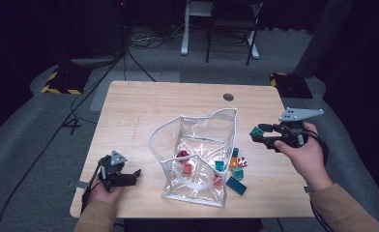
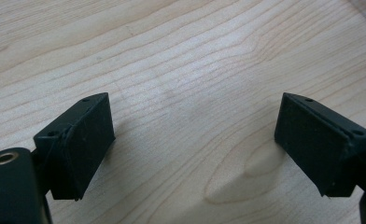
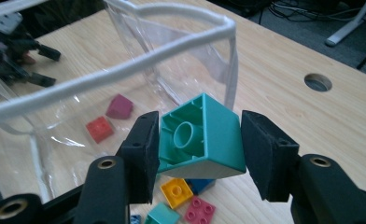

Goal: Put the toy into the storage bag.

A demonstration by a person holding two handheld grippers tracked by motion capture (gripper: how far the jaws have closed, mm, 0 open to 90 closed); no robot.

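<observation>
Clamped in our right claw (image 3: 197,144) is a teal toy brick (image 3: 202,137), held hollow underside toward its camera, raised above the counter (image 1: 144,106) just beside the right corner of the clear plastic bag (image 1: 197,159). Below it, loose bricks in teal, blue, orange and pink (image 1: 236,166) lie on the wood against the bag's right side, with red and magenta ones (image 3: 111,119) inside. Our left claw (image 2: 195,140) rests with its jaws wide apart over bare wood near the counter's front left corner.
</observation>
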